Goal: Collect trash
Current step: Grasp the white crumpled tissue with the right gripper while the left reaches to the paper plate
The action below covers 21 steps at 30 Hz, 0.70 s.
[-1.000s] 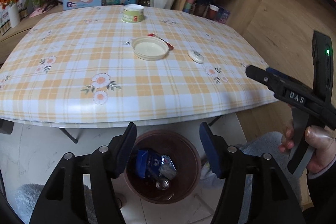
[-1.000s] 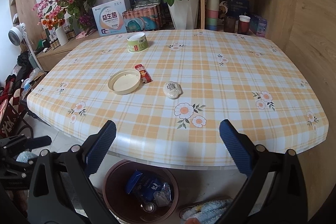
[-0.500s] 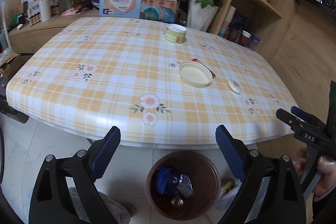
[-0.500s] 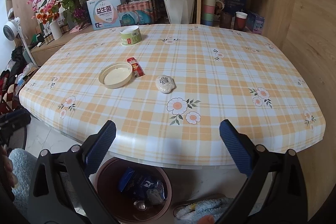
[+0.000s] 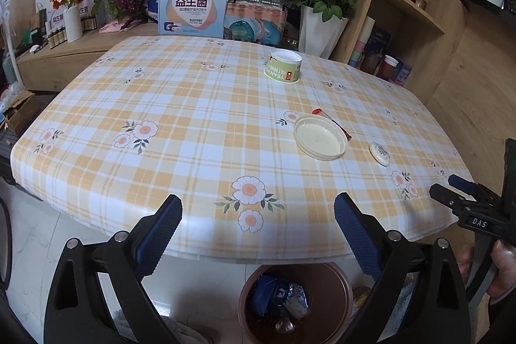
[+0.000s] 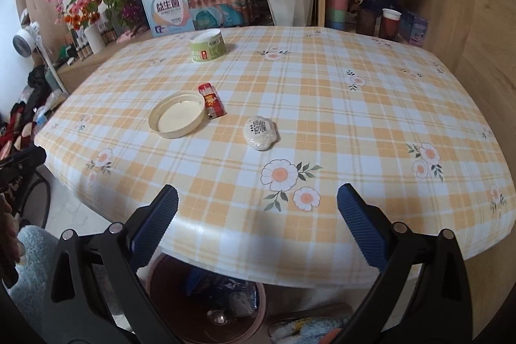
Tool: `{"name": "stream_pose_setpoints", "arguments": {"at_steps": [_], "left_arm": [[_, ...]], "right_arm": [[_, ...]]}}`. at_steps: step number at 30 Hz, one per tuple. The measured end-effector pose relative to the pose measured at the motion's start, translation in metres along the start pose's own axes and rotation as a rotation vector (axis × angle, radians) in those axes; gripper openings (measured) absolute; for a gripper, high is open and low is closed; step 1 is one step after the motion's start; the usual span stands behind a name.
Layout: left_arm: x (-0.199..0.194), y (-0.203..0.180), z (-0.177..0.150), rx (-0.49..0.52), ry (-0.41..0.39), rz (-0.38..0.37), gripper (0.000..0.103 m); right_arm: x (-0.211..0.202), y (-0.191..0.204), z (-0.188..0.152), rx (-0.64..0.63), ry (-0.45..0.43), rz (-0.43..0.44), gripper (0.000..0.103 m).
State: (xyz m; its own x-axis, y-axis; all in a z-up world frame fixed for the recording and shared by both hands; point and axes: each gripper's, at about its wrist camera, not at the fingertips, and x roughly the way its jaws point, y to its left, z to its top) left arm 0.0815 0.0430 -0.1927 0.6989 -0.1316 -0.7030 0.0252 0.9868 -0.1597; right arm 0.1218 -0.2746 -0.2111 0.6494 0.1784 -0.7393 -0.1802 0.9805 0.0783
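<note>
On the checked tablecloth (image 5: 193,124) lie a cream lid (image 5: 321,139) (image 6: 177,115), a red packet (image 6: 211,100) against its far side, and a small white wrapped round (image 6: 260,132) (image 5: 380,153). A green tub (image 5: 283,71) (image 6: 208,45) stands farther back. A brown bin (image 5: 329,286) (image 6: 164,282) sits on the floor under the table's near edge, with wrappers inside. My left gripper (image 5: 258,205) hovers above the bin, its jaws opening with nothing between them. My right gripper (image 6: 257,195) is open and empty over the table's near edge, in front of the white round.
Behind the table are boxes, flower vases (image 5: 319,28) and a wooden shelf (image 5: 409,8) with cups. A fluffy mat (image 6: 306,328) lies on the floor beside the bin. A hand (image 5: 503,273) holds the right gripper at the left wrist view's right edge.
The left gripper's jaws spread from half open to wide, and it drew away from the bin. The right gripper moved in toward the table and slightly down.
</note>
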Motion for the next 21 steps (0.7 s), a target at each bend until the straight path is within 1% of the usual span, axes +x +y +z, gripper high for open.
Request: {"name": "stream_pose_setpoints", "arguments": {"at_steps": [2,3,7,11,13,14,18,20,21], "left_arm": [[0.008,-0.001,0.004,0.008,0.008,-0.004,0.093],[0.013,-0.003,0.006,0.012,0.013,-0.006,0.093],[0.033,-0.006,0.016,0.015,0.032,-0.021,0.093],[0.052,-0.012,0.027,0.009,0.052,-0.041,0.093],[0.063,-0.017,0.034,0.023,0.059,-0.045,0.093],[0.068,-0.021,0.037,0.033,0.062,-0.050,0.093],[0.089,-0.033,0.047,0.055,0.089,-0.074,0.092],[0.099,-0.036,0.049,0.054,0.103,-0.084,0.090],[0.105,-0.037,0.050,0.050,0.114,-0.089,0.088]], "right_arm": [[0.014,0.000,0.007,-0.024,0.033,-0.034,0.097],[0.019,0.000,0.009,-0.026,0.044,-0.033,0.097],[0.044,-0.006,0.024,-0.022,0.059,0.013,0.097],[0.071,-0.008,0.038,-0.029,0.088,0.040,0.095],[0.081,-0.007,0.044,-0.040,0.096,0.048,0.089],[0.088,-0.007,0.048,-0.048,0.104,0.051,0.084],[0.106,-0.005,0.055,-0.070,0.129,0.057,0.078],[0.113,-0.003,0.056,-0.090,0.138,0.050,0.071],[0.116,-0.003,0.057,-0.092,0.142,0.050,0.069]]}}
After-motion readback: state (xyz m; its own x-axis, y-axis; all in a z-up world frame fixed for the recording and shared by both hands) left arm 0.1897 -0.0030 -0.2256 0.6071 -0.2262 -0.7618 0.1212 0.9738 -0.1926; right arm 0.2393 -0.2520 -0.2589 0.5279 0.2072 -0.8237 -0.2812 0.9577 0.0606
